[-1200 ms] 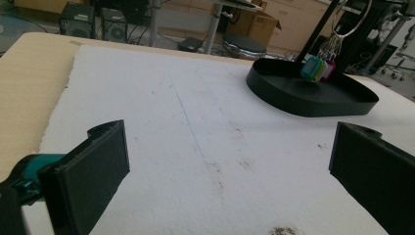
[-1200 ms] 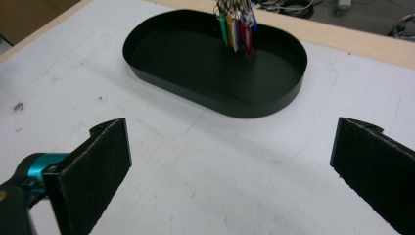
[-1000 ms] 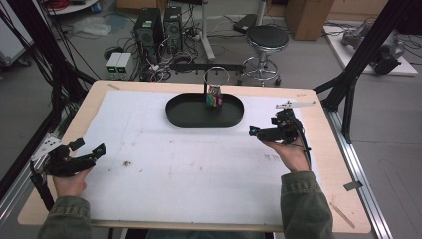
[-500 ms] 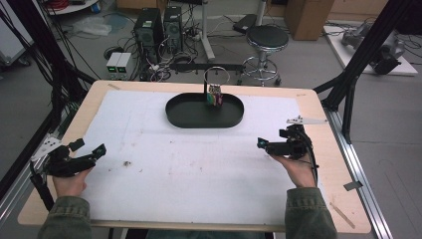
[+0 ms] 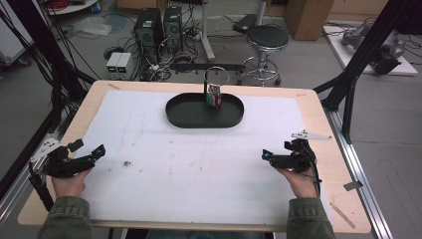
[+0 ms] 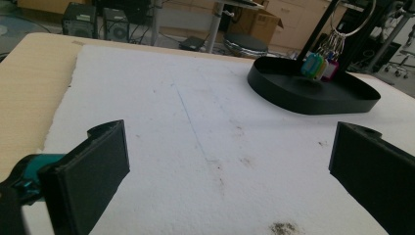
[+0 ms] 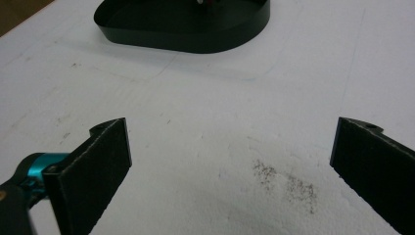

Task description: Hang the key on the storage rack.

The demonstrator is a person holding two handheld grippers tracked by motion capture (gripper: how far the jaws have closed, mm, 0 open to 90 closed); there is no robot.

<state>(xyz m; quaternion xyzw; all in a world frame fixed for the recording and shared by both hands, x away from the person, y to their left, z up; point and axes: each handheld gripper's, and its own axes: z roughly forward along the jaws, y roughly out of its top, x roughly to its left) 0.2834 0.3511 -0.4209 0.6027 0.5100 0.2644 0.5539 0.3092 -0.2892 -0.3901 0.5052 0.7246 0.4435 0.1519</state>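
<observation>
I hold my left tool (image 5: 94,152) at the near left corner of the white sheet (image 5: 199,164), well apart from the black tray (image 5: 184,117), jaws wide and holding nothing. My right tool (image 5: 266,156) sits at the near right, also well short of the tray, jaws spread wide and empty, pointing left across the sheet. Both of my forearms come in low over the worktop (image 5: 318,114) edge. Bare sheet with dark smudges (image 7: 284,181) lies between my tools and the tray. In the tray stands a black post with a ring (image 5: 215,75); coloured tags (image 6: 319,66) hang from it, sharpest in the left gripper view.
</observation>
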